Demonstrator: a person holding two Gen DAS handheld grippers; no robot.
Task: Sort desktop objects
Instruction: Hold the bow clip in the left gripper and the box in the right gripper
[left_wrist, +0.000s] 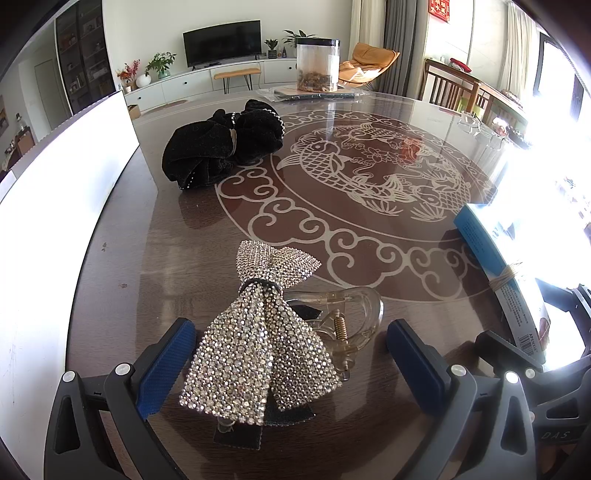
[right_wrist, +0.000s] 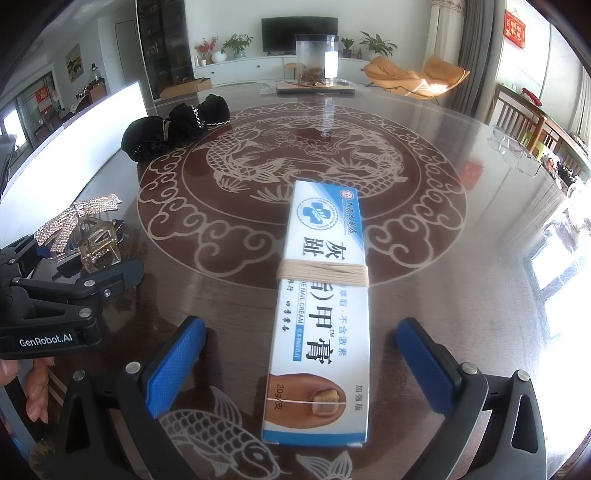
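Observation:
A rhinestone bow hair clip (left_wrist: 258, 332) with a clear plastic claw lies on the glass table, between the wide-apart blue pads of my open left gripper (left_wrist: 291, 354); the pads do not touch it. A white and blue nail cream box (right_wrist: 321, 314), bound with a rubber band, lies lengthwise between the fingers of my open right gripper (right_wrist: 301, 362), untouched. The same box (left_wrist: 498, 273) shows at the right edge of the left wrist view. The bow clip (right_wrist: 79, 225) and the left gripper (right_wrist: 92, 273) appear at the left of the right wrist view. A black velvet scrunchie (left_wrist: 221, 147) lies farther back.
A white board (left_wrist: 62, 173) stands along the table's left edge. At the far side a clear jar (left_wrist: 317, 64) with dark contents sits on a flat packet. A hand (right_wrist: 35, 391) shows at the lower left. Wooden chairs (left_wrist: 458, 92) stand at the right.

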